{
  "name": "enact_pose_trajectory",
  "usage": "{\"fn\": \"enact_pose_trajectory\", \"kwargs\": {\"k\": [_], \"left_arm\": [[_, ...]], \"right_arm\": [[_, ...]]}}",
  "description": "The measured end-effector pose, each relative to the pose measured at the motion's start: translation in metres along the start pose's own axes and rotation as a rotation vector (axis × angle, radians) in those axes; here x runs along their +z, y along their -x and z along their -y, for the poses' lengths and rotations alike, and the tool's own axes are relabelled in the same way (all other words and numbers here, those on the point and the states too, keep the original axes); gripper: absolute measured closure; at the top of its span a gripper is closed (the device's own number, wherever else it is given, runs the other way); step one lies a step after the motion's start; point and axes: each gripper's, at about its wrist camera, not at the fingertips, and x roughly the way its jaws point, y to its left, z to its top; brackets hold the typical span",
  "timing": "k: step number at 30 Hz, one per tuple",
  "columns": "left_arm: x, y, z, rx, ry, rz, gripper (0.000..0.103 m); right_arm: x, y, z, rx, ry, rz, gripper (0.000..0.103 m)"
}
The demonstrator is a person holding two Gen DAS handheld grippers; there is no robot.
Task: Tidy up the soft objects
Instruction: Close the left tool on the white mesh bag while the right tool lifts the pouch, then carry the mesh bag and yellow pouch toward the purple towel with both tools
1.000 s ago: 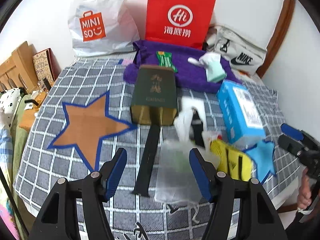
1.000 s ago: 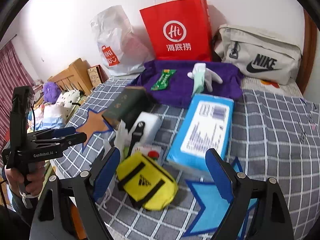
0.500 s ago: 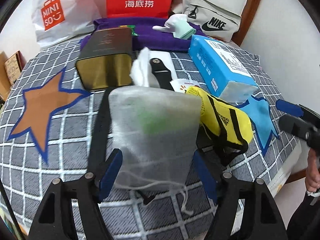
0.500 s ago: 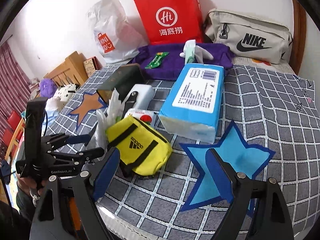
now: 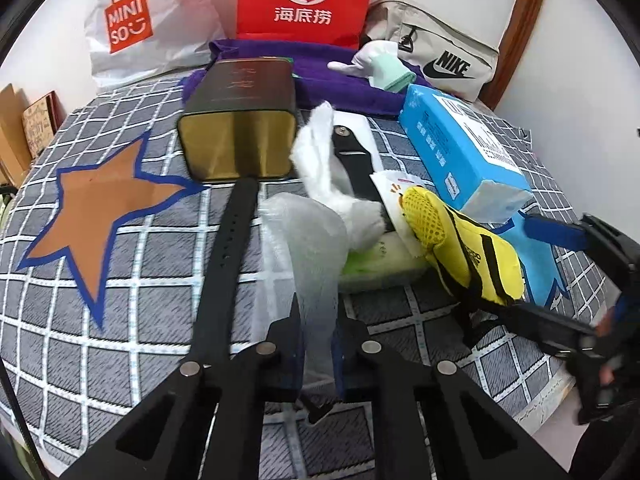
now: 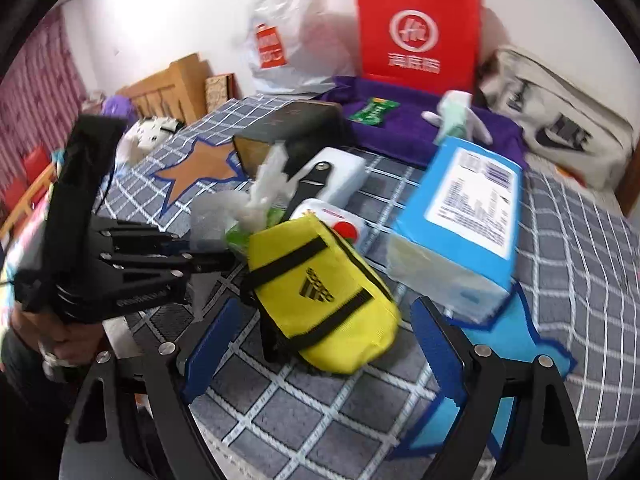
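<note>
Two tools work over the checked bed cover (image 5: 120, 320): my left tool (image 5: 316, 344) is clenched on the near end of the white mesh pouch (image 5: 304, 248), which lies beside the black strap (image 5: 224, 256), while my right tool (image 6: 316, 344) stands released, its blue pads either side of the yellow pouch (image 6: 320, 292).
</note>
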Motion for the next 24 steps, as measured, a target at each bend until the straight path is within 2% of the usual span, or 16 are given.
{"fn": "enact_pose_trajectory", "kwargs": {"k": [2,7,8,9,10,12,13,15,16,19,21,24], "left_arm": [[0.0,0.003,-0.003,0.005,0.009,0.003,0.092],[-0.001,0.006,-0.009,0.006,0.036,0.003,0.092],[-0.002,0.006,-0.01,0.006,0.041,0.002,0.092],[-0.002,0.006,-0.011,0.005,0.046,0.0,0.092],[-0.003,0.006,-0.012,0.002,0.051,-0.002,0.092],[-0.004,0.006,-0.012,0.001,0.057,-0.004,0.092],[-0.005,0.006,-0.012,0.0,0.062,-0.003,0.092],[-0.005,0.008,-0.013,-0.003,0.067,-0.003,0.092],[-0.006,0.008,-0.013,-0.004,0.07,-0.001,0.092],[-0.007,0.01,-0.012,0.0,0.068,0.0,0.092],[-0.007,0.011,-0.011,0.004,0.07,0.001,0.092],[-0.007,0.009,-0.012,0.002,0.081,-0.004,0.092]], "right_arm": [[0.0,-0.011,-0.005,-0.018,0.025,-0.012,0.016],[-0.004,-0.037,-0.013,-0.134,0.1,-0.042,0.018],[-0.006,-0.04,-0.012,-0.157,0.106,-0.052,0.022],[-0.008,-0.042,-0.009,-0.186,0.101,-0.064,0.036],[-0.01,-0.041,-0.005,-0.186,0.088,-0.066,0.04],[-0.011,-0.031,0.005,-0.128,0.035,-0.044,0.045],[-0.013,-0.024,0.012,-0.085,0.0,-0.03,0.052],[-0.016,-0.015,0.019,-0.031,-0.044,-0.02,0.06],[-0.018,-0.009,0.023,-0.012,-0.064,-0.016,0.071],[-0.023,0.006,0.032,0.02,-0.122,-0.02,0.086],[-0.027,0.015,0.038,0.046,-0.172,-0.025,0.091],[-0.033,0.022,0.046,0.069,-0.242,-0.036,0.091]]}}
